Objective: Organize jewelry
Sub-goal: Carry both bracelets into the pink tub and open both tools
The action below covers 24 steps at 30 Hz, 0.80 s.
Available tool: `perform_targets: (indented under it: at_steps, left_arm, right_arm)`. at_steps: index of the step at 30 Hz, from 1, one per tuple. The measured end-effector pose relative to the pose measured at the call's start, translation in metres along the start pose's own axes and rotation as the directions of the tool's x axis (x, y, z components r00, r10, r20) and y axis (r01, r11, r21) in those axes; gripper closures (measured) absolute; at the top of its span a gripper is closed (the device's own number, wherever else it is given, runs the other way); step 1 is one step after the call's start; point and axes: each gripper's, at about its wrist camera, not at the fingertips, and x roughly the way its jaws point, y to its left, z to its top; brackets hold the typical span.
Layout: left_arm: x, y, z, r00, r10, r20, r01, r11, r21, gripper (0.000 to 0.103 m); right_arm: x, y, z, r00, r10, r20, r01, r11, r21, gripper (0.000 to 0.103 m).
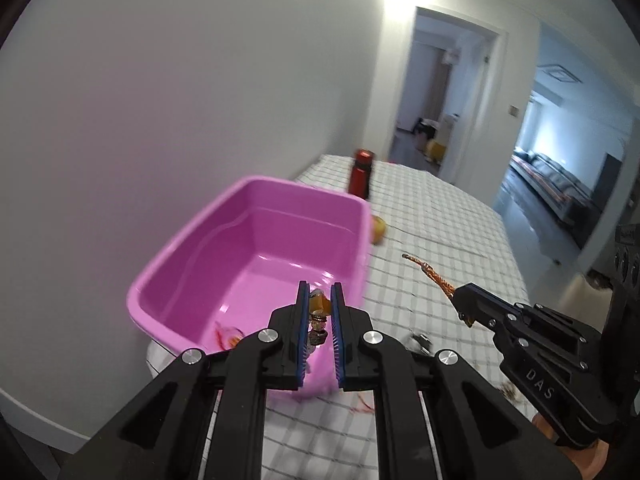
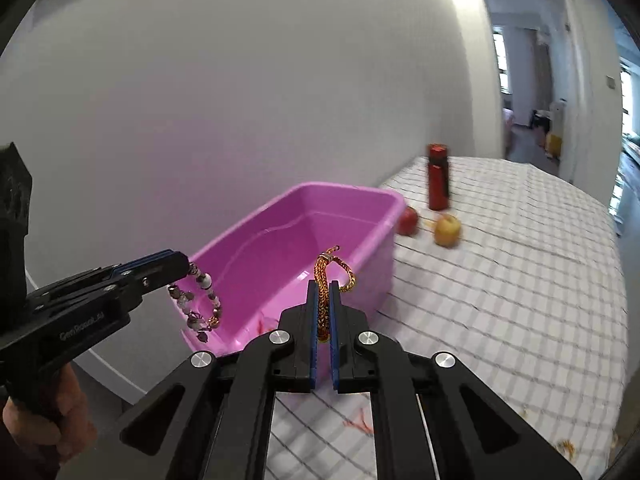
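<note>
Two bracelets (image 2: 200,300) (image 2: 328,280), one pink tub (image 2: 352,200), two apples (image 2: 407,221) (image 2: 447,230), one red bottle (image 2: 438,178).

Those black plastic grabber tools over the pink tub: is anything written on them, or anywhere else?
"DAS": black plastic right gripper, on its body, left wrist view.
Pale lettering on the black plastic left gripper, right wrist view: too blurred to read.
Red metal bottle: no legible label.
</note>
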Motion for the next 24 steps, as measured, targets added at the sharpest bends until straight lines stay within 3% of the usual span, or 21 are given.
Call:
perform_targets:
  at_steps: [8,12,15,20,24]
  left_arm:
    - [0.041,0.045,0.028,0.997,0.079,-0.019,-0.080,0.995,-0.053,0.092]
    - [0.066,0.064,0.036,0.996,0.077,-0.052,-0.080,0.995,-0.052,0.092]
    - [0.094,0.081,0.036,0.991,0.053,-0.126,-0.060,0.997,-0.052,0.092]
    - [0.134,0.100,0.028,0.967,0.030,-0.251,-0.041,0.998,-0.038,0.092]
    - [0.159,0.113,0.016,0.934,0.010,-0.357,-0.032,0.998,-0.055,0.092]
  right_arm:
    - [0.078,0.020,0.031,0.994,0.088,-0.070,-0.091,0.995,-0.049,0.098]
    - [0.114,0.028,0.041,0.988,0.099,-0.122,-0.103,0.994,-0.033,0.098]
    - [0.141,0.031,0.042,0.985,0.070,-0.157,-0.070,0.998,0.006,0.098]
    - [0.184,0.035,0.036,0.965,0.031,-0.260,-0.020,0.999,0.044,0.098]
    - [0.211,0.034,0.032,0.942,0.006,-0.335,0.021,0.997,0.076,0.098]
